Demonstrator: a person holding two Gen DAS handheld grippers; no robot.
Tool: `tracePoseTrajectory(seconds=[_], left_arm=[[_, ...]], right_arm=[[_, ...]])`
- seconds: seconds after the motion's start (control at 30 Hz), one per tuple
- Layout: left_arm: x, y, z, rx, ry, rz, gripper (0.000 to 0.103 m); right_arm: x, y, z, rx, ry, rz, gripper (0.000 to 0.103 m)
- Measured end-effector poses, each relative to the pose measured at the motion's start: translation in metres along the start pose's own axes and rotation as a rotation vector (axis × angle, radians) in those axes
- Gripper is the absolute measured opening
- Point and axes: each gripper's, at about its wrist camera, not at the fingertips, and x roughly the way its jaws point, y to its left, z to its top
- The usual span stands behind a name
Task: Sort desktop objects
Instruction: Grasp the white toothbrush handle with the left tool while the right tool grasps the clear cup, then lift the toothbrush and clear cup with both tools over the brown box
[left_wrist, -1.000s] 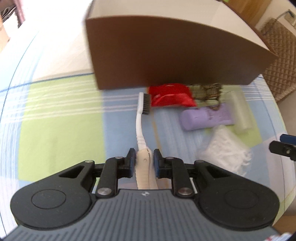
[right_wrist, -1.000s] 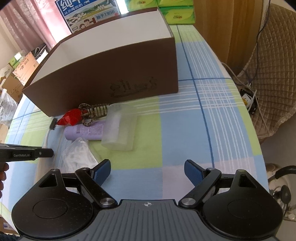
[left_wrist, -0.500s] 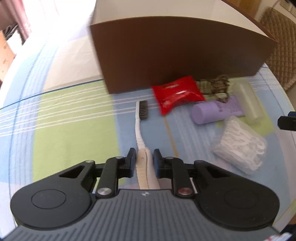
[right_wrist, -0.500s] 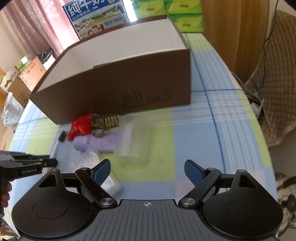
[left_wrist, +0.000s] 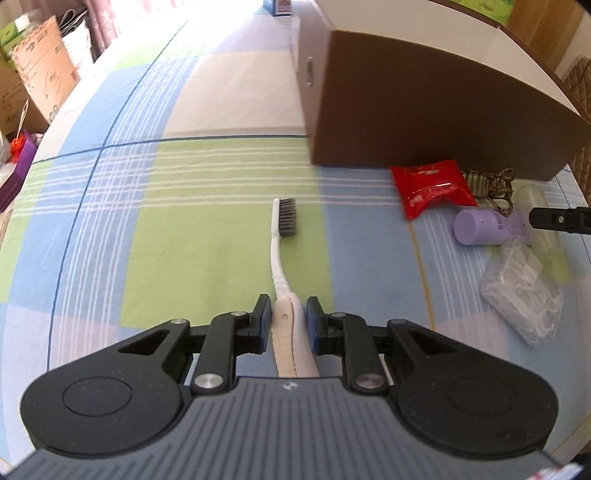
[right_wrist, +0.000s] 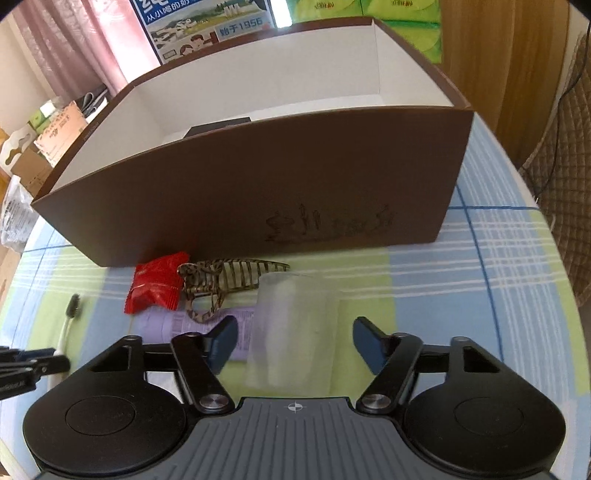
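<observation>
My left gripper is shut on the handle of a white toothbrush, whose grey bristle head points away over the checked cloth. To its right lie a red packet, a striped hair clip, a purple tube and a bag of white floss picks. My right gripper is open, low over a clear plastic cup that lies on its side between the fingers. The hair clip, red packet and purple tube sit just ahead on the left.
A large brown box with a white inside stands open behind the objects, with a dark item in it. Cardboard boxes stand past the table's left edge. A wicker chair is at the right.
My left gripper has drawn back and left from the brown box, carrying the toothbrush. My right gripper has moved forward toward the box, so the clear cup now lies between its open fingers.
</observation>
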Motion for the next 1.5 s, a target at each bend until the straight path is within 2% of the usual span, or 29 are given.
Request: tracePoseTrajectory(seconds=[0.03,0.1,0.2,0.6,1.03,1.3,1.5], left_arm=[[-0.002,0.0,-0.001,-0.006,0.0,0.002,0.016],[-0.003,0.003,-0.002,-0.016,0.001,0.001,0.016],[-0.001,0.003,-0.001,-0.024,0.002,-0.003,0.016],[0.001,-0.002,-0.001,0.014,-0.014,0.006,0.016],[-0.01,-0.001,-0.015,-0.014,0.006,-0.062,0.016],[-0.029,-0.009,-0.017,0.012,-0.036,-0.089,0.016],[-0.049,-0.015,-0.008,0.013,-0.103,-0.103,0.016]], right_arm=[[0.002,0.0,0.001,-0.005,0.001,-0.002,0.061],[0.005,0.002,0.002,-0.02,0.01,-0.01,0.052],[0.008,0.002,0.001,-0.033,0.022,-0.017,0.05],[0.008,0.003,-0.005,-0.056,0.015,-0.031,0.049],[-0.022,-0.014,-0.035,-0.002,0.02,-0.015,0.049],[-0.05,-0.026,-0.05,0.04,-0.007,-0.028,0.049],[-0.059,-0.023,-0.052,0.045,-0.022,-0.026,0.049]])
